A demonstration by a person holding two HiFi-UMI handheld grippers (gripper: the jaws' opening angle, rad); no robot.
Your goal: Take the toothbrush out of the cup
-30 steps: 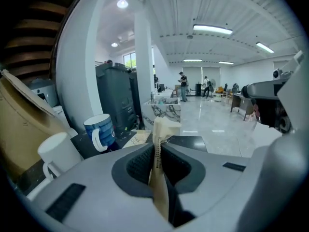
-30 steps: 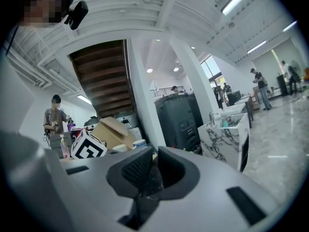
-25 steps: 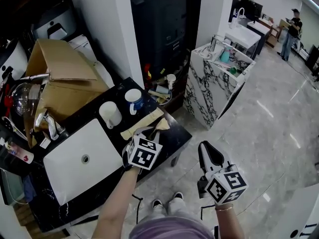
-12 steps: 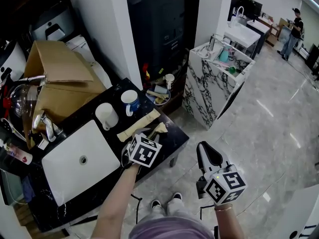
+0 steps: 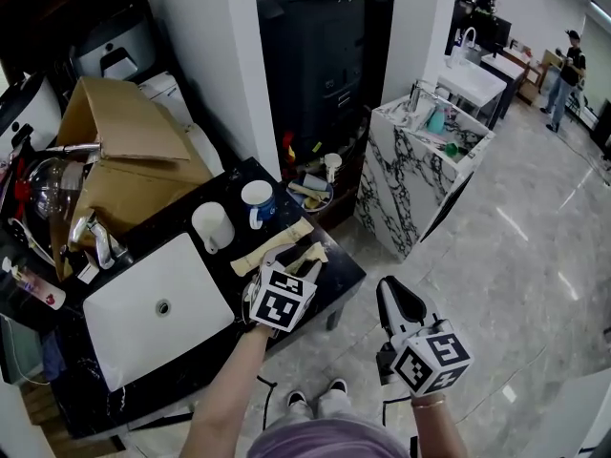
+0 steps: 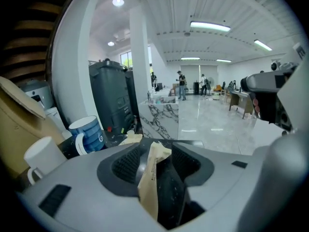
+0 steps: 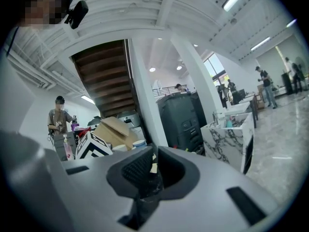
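Opening left gripper around toothbrush, seemingly already out beside cup; right gripper pressed together; only withdrawing left.

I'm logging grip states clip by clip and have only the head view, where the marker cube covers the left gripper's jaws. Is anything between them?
Observer: Yes. The left gripper view shows a tan paper packet standing between the jaws of the left gripper, which are opening; a gap shows beside the packet.
Operator: Is the blue mug plain?
Observer: No, its side carries a white swirl.
Operator: Anyone nearby outside my frame?
Observer: The right gripper view shows a person standing at its far left.
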